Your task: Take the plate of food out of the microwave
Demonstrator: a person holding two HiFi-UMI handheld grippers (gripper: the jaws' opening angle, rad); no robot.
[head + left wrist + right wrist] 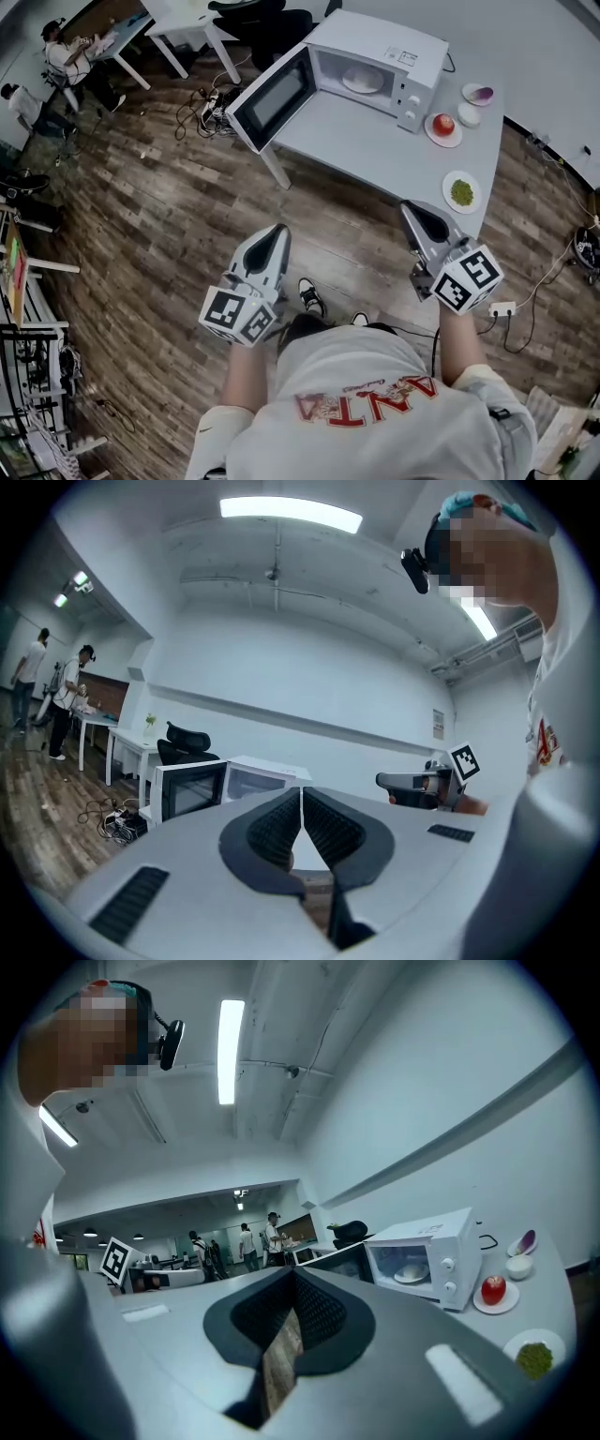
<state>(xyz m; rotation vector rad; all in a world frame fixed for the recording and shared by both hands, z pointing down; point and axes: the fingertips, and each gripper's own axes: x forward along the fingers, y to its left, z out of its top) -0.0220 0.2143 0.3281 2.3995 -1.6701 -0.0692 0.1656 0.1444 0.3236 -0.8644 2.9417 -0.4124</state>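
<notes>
A white microwave (375, 58) stands on the grey table (356, 141) with its door (272, 98) swung wide open to the left. Inside it lies a white plate of food (362, 80), also in the right gripper view as the plate (411, 1275). Both grippers hang over the wooden floor, well short of the table. My left gripper (278, 230) is shut and empty, its tips touching (301, 791). My right gripper (412, 206) is near the table's front corner, also shut with nothing in it (293, 1271).
Right of the microwave sit an apple on a plate (443, 125), a small white bowl (469, 114), a dish with something purple (479, 94) and a plate of green food (461, 191). Cables (202, 103) lie left of the table, a power strip (502, 308) at right.
</notes>
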